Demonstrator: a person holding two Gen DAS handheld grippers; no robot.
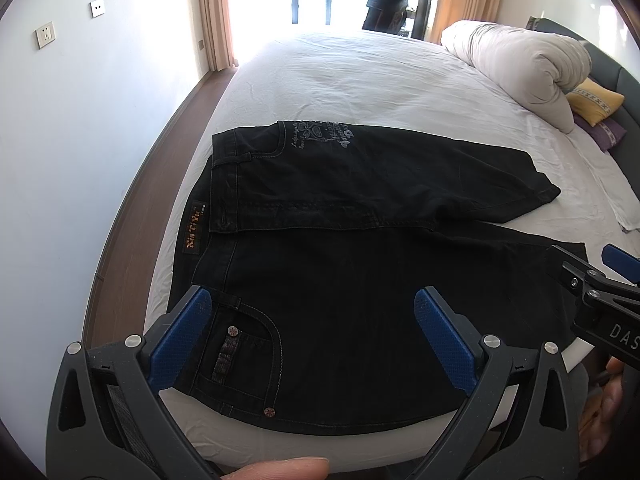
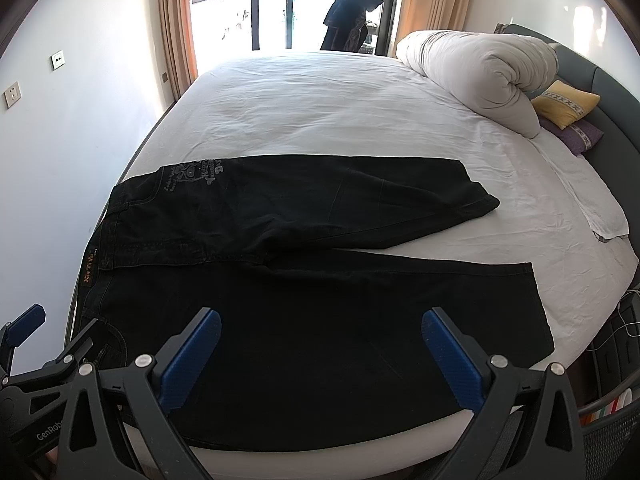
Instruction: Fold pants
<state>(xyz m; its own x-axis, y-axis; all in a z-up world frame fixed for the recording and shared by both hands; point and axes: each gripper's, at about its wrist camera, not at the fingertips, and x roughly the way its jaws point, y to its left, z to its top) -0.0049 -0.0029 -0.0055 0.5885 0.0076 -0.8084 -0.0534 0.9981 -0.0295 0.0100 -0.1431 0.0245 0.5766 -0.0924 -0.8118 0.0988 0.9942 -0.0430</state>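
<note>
Black pants [image 1: 340, 280] spread flat on bed [image 1: 360, 76], waistband at left, legs running right.

Far leg angled away from near leg, hems apart. Left gripper [image 1: 312, 340] above near pocket area, jaws wide apart, gripping nothing. Right gripper [image 2: 320, 356] above near leg, jaws spread, empty. Rolled duvet [image 2: 480, 76], yellow pillow [image 2: 566, 102] at headboard end.
</note>
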